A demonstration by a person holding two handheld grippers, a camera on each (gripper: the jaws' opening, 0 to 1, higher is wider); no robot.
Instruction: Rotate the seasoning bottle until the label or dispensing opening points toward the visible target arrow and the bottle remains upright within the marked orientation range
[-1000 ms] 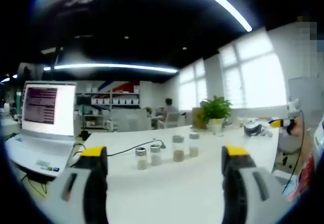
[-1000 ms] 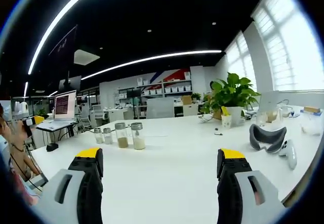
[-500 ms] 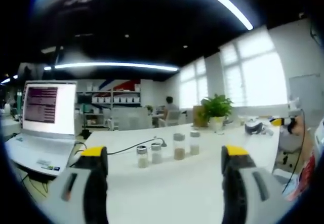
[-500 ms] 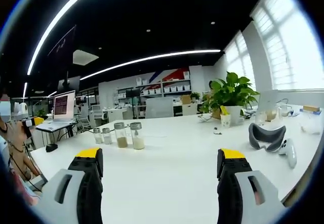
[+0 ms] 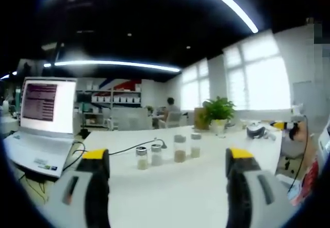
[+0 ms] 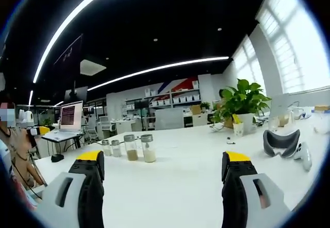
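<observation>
Over the last second only our cameras shifted a little; the four bottles (image 5: 165,155) stayed in their row, far out on the white table (image 6: 180,181), right of the laptop (image 5: 41,125). Our left gripper (image 5: 165,158) and right gripper (image 6: 162,158) kept their jaws spread and empty, well apart from the bottles. We judged that the rotation was not started, and we could see no arrow.

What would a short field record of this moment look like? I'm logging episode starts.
bottles: four clear glass seasoning bottles with silver caps, upright in a row on the white table
laptop: open silver laptop, screen lit
plant: green potted plant
left gripper: open, holding nothing
right gripper: open, holding nothing
target arrow: cannot tell
</observation>
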